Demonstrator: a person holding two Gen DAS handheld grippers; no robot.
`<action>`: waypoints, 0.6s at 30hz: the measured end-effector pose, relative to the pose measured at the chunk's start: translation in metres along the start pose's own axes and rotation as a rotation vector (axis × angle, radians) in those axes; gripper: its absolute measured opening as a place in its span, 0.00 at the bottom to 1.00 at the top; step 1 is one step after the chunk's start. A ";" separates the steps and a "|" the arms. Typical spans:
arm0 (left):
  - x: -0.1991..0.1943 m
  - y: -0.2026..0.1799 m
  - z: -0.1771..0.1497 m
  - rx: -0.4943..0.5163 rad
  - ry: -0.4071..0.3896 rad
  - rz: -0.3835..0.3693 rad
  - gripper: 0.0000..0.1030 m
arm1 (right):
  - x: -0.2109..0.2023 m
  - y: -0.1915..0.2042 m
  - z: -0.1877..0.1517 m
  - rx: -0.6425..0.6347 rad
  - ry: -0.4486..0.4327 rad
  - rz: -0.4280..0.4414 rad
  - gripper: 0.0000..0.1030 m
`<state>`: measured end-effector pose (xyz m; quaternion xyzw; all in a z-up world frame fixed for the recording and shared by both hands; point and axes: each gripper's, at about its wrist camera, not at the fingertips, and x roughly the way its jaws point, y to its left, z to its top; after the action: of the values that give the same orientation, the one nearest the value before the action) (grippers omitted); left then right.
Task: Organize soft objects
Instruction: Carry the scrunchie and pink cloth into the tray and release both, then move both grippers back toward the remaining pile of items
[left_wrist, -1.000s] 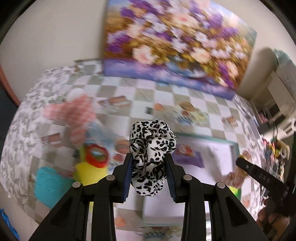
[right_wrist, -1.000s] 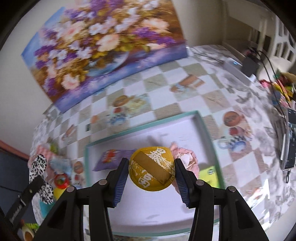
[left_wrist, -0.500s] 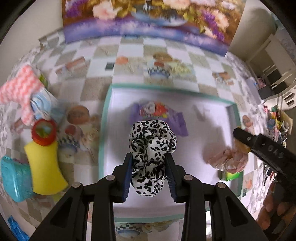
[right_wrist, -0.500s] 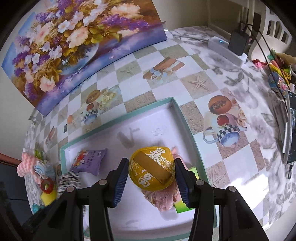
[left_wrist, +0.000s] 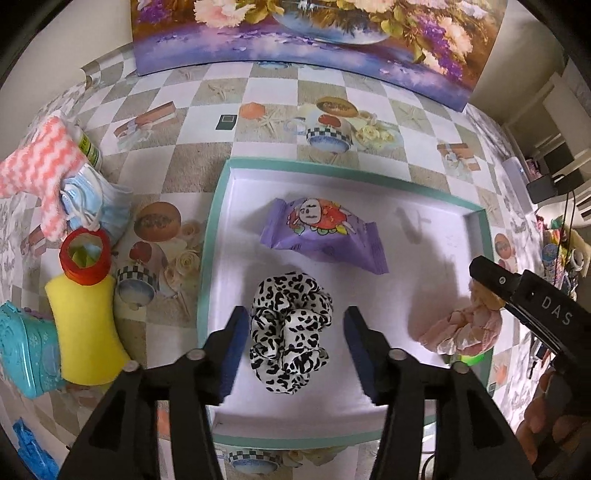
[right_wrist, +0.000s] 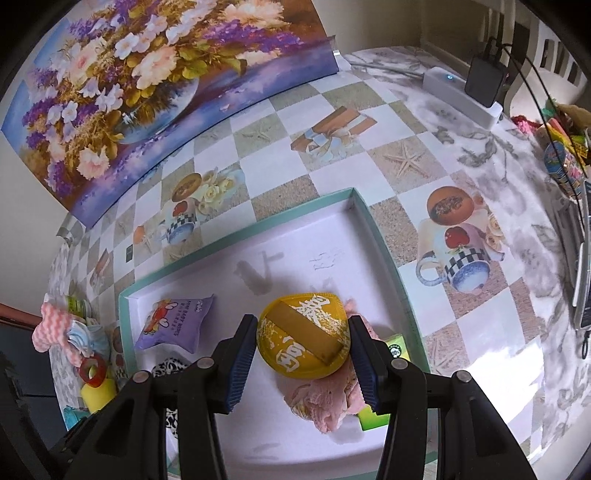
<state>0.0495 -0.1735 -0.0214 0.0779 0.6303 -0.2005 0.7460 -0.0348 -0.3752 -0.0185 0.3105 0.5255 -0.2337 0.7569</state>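
Observation:
A black-and-white spotted scrunchie (left_wrist: 290, 326) lies on the floor of the teal-rimmed white tray (left_wrist: 212, 221). My left gripper (left_wrist: 293, 349) is open around it, jaws apart from the cloth on both sides. A purple wipes packet (left_wrist: 323, 234) lies behind it in the tray, and shows in the right wrist view (right_wrist: 173, 325). My right gripper (right_wrist: 301, 349) is shut on a yellow round puff (right_wrist: 303, 345), held over a pink scrunchie (right_wrist: 327, 402) at the tray's right side (right_wrist: 384, 243). The pink scrunchie (left_wrist: 461, 326) also shows in the left wrist view.
Left of the tray lie a yellow sponge (left_wrist: 86, 328), a red ring (left_wrist: 85, 254), a turquoise case (left_wrist: 24, 352), blue face masks (left_wrist: 98, 206) and a pink-and-white cloth (left_wrist: 40, 170). A green box (right_wrist: 397, 345) sits under the pink scrunchie. A flower painting (right_wrist: 147, 74) leans at the back.
My left gripper has come down into the tray and opened, letting go of the spotted scrunchie. My right gripper has lowered the yellow puff closer over the pink scrunchie.

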 end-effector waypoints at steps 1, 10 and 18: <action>-0.003 0.000 0.001 -0.001 -0.004 -0.005 0.62 | -0.004 0.001 0.001 -0.001 -0.009 -0.003 0.51; -0.033 0.005 0.006 -0.011 -0.090 -0.019 0.77 | -0.042 0.016 0.005 -0.057 -0.103 -0.021 0.69; -0.042 0.028 0.011 -0.087 -0.123 -0.010 0.78 | -0.062 0.024 0.004 -0.103 -0.172 -0.036 0.87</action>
<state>0.0658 -0.1435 0.0179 0.0297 0.5919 -0.1810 0.7849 -0.0372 -0.3593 0.0463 0.2407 0.4754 -0.2457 0.8097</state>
